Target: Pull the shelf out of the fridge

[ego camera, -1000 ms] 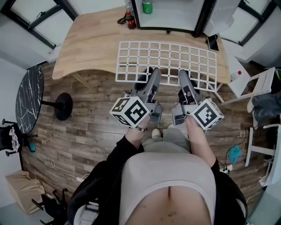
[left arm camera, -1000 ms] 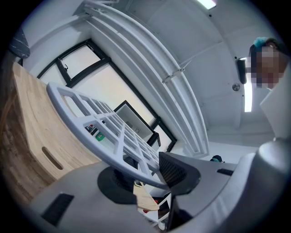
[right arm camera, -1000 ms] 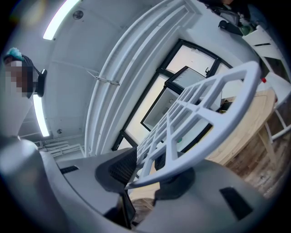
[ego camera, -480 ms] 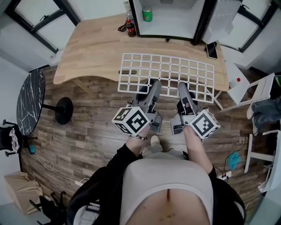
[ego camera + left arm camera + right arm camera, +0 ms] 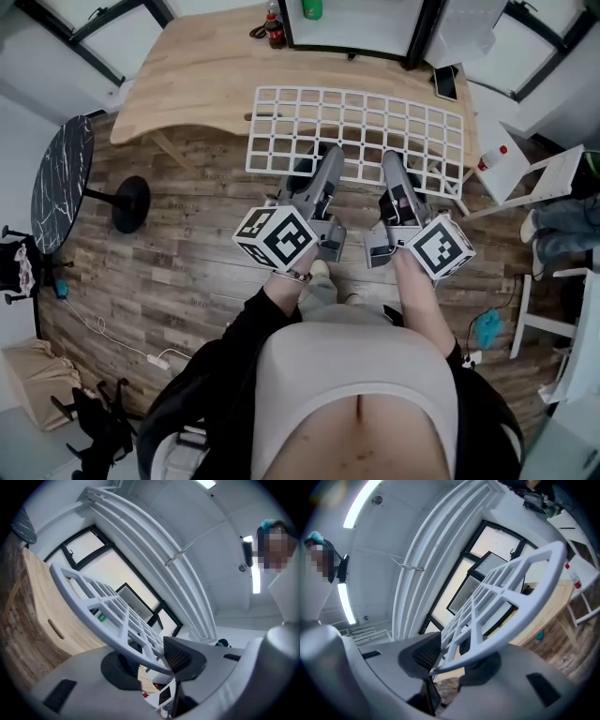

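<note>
A: What has changed in the last second?

B: Little. The shelf [image 5: 356,127] remains clear of the fridge [image 5: 366,23] at top centre, over the table [image 5: 187,84]. The left tool [image 5: 323,157] and right tool [image 5: 394,164] each stay clamped on its near rim. Extraction appears complete; set-down remains.

Bright, even ceiling light; fisheye warping, dark vignetted corners.
</note>
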A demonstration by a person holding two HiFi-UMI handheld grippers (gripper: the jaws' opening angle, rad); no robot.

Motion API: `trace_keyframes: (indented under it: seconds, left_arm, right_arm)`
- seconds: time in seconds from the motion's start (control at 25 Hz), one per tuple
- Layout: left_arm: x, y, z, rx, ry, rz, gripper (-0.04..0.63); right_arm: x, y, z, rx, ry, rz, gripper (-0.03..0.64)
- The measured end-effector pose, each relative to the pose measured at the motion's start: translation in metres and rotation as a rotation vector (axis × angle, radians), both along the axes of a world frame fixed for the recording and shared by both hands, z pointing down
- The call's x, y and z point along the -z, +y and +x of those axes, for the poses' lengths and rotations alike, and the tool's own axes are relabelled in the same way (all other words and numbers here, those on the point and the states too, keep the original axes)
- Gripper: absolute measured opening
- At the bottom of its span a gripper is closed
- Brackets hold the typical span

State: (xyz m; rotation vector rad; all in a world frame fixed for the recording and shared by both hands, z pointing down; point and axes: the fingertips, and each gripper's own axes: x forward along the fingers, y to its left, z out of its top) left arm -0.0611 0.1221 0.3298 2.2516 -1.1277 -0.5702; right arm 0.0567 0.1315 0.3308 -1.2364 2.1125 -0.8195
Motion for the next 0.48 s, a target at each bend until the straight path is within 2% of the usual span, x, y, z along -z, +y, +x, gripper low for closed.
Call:
trace_keyframes:
  seconds: [0.28, 0.48]
  left_arm:
    - [-0.005, 0.039, 0.015, 0.025, 0.012, -0.003, 0.146]
    - [-0.003, 0.051, 0.022, 0.031, 0.011, -0.001, 0.144]
  right_arm:
    - [-0.009, 0.037, 0.02, 0.001, 0.04, -0.041, 0.127]
    - [-0.003, 0.048, 0.022, 0.033, 0.025, -0.011, 0.127]
